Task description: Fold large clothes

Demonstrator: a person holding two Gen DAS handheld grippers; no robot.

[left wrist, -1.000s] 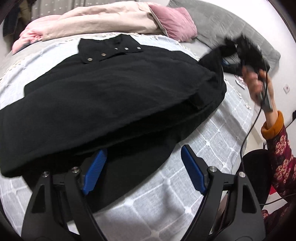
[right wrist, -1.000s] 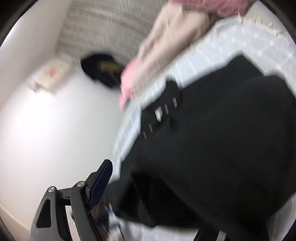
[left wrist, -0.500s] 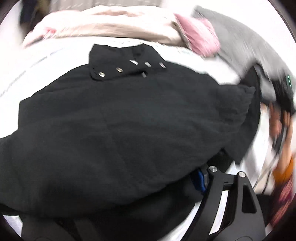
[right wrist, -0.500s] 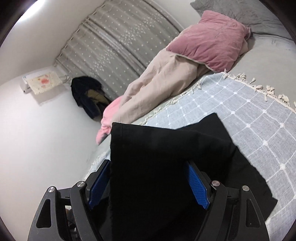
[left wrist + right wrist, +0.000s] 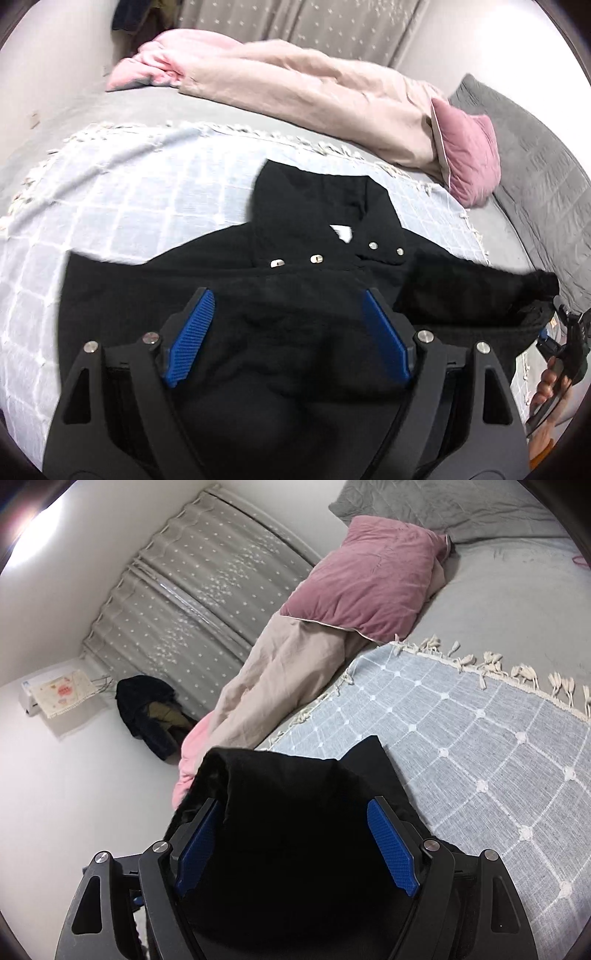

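Bedroom light falls on a checked blanket [image 5: 122,192] spread over the bed. Left tongs [image 5: 286,332] hover spread above the black jacket [image 5: 295,266] lying there; right tongs [image 5: 295,838], also spread, have its cloth draped between them. Best to close on the edge firmly before folding.

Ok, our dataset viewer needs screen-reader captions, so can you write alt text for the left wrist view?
An open left gripper with blue pads hovers over a black garment with metal snaps, spread on a pale blue checked blanket on a bed. Behind lie a beige duvet and a pink pillow; at far right a hand holds the other gripper.
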